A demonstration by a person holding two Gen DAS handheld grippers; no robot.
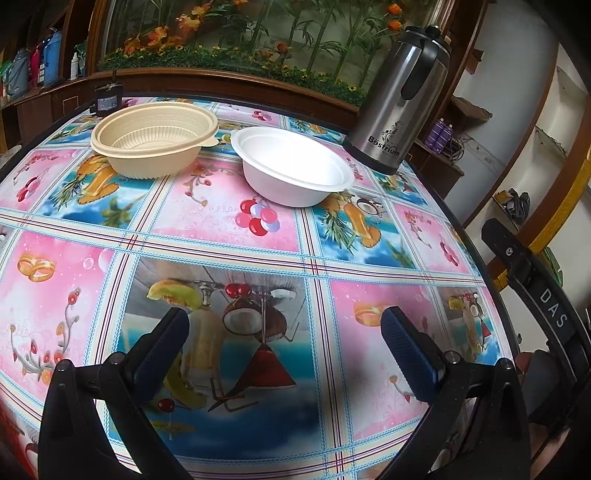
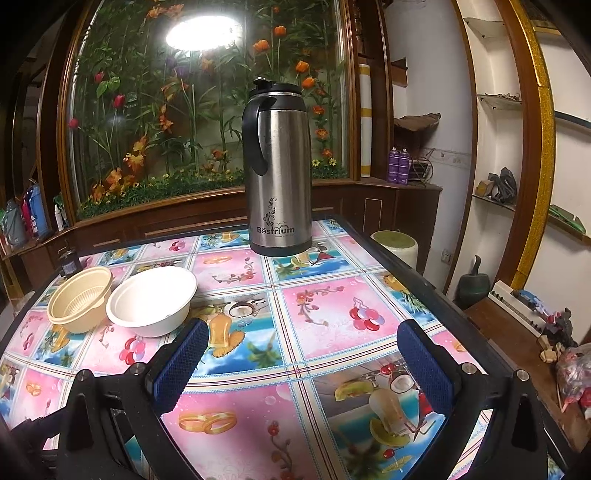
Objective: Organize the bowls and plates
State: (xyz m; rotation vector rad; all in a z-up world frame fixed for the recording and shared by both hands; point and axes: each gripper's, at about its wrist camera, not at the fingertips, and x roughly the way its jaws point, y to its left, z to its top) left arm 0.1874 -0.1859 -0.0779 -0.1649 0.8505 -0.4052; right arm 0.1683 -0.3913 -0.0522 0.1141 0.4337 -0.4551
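Flask [image 2: 277, 173] reads "Bestrium". Beige bowl [image 1: 155, 138] and white bowl [image 1: 291, 170] stand side by side at the tabletop's [image 1: 229, 229] far left. Left tool [image 1: 284, 354] spread, empty; right tool [image 2: 303, 365] likewise. Only the left view shows "DAS" lettering; only the right shows purple cans [image 2: 399, 166].

A bright oval light [image 2: 204, 32] glares off the glass of the far flower display [image 2: 207, 110] in the right wrist view, washing out to white. The tablecloth [image 2: 325, 306] is evenly lit with soft shadows; side shelves stay dim. Fisheye bending curves every edge, and corners fall black.
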